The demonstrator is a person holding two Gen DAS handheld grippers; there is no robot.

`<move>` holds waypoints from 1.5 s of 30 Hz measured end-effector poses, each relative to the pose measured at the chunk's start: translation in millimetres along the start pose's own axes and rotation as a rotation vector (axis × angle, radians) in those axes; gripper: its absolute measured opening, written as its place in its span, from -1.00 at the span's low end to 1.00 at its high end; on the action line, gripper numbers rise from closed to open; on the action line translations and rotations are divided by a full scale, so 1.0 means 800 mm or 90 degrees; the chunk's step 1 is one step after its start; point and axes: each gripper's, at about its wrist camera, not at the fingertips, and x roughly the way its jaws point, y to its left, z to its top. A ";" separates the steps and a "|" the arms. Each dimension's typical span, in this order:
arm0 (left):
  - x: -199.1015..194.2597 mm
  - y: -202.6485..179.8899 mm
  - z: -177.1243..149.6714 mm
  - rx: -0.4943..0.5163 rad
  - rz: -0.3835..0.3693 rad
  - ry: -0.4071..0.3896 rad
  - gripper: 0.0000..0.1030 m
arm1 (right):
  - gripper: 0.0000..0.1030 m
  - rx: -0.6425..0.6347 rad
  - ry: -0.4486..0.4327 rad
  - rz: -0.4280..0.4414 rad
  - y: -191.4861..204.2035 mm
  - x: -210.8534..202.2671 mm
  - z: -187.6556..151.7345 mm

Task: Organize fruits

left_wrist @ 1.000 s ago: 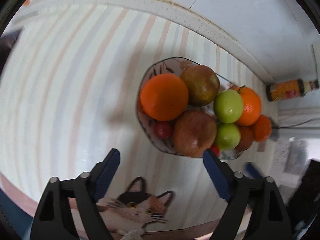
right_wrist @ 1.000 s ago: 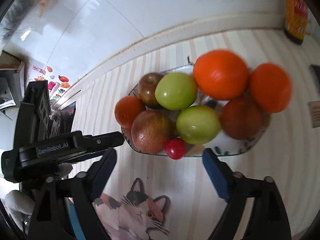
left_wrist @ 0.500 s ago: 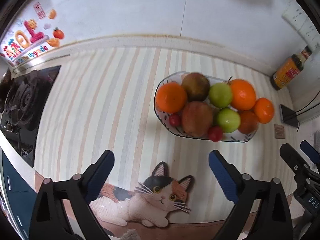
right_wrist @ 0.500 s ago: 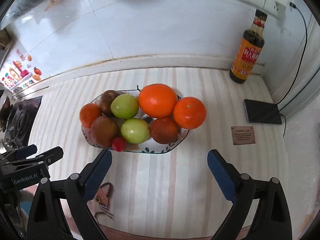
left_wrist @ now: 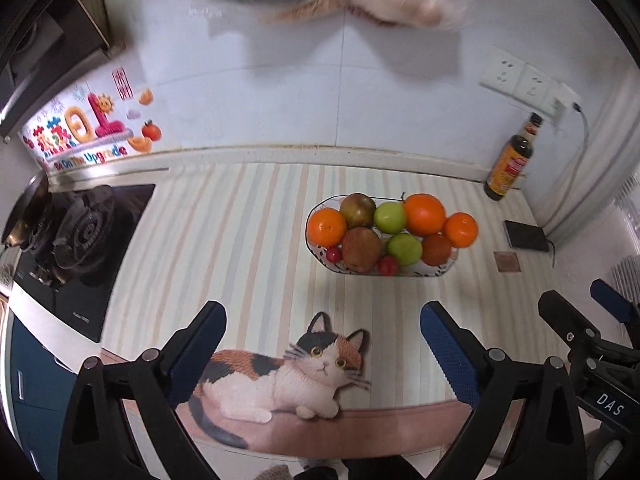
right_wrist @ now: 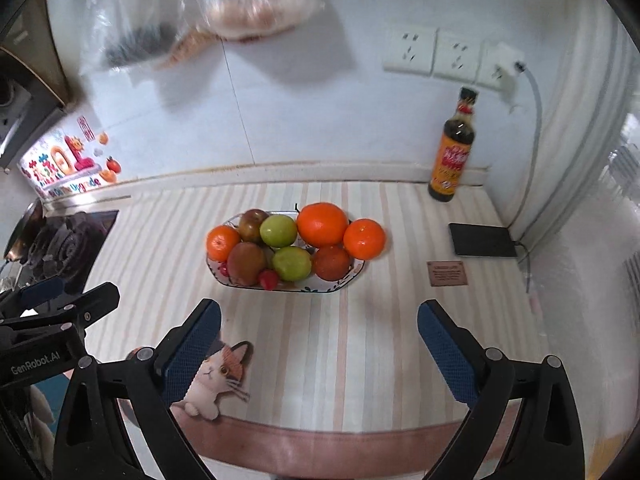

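Observation:
A patterned plate (left_wrist: 444, 270) (right_wrist: 352, 276) sits on the striped counter mat, piled with several oranges (left_wrist: 424, 214) (right_wrist: 322, 224), two green apples (left_wrist: 390, 217) (right_wrist: 278, 231), brownish fruits (left_wrist: 361, 244) (right_wrist: 247, 263) and small red ones (left_wrist: 387, 265) (right_wrist: 269, 279). My left gripper (left_wrist: 322, 338) is open and empty, well in front of the plate. My right gripper (right_wrist: 320, 334) is open and empty, also well short of it. Each gripper shows at the edge of the other's view.
A sauce bottle (right_wrist: 454, 148) (left_wrist: 512, 160) stands at the back right by the wall sockets. A dark flat box (right_wrist: 482, 240) and a small card (right_wrist: 446, 273) lie right of the plate. A gas stove (left_wrist: 76, 236) is at the left. Plastic bags (right_wrist: 240, 0) hang above.
Both grippers have pulled back and up from the plate, so the fruit looks smaller and more of the wall and counter shows. Both stayed open and empty.

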 end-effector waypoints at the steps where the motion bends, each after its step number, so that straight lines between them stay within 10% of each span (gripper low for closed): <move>1: -0.012 0.001 -0.006 0.005 -0.002 -0.007 0.93 | 0.96 0.004 -0.007 -0.001 0.003 -0.016 -0.007; 24: -0.187 0.004 -0.100 0.014 -0.011 -0.120 0.93 | 0.96 0.026 -0.115 0.007 0.004 -0.249 -0.099; 45: -0.137 0.009 -0.060 -0.003 0.038 -0.094 1.00 | 0.98 0.022 -0.077 0.031 0.005 -0.197 -0.060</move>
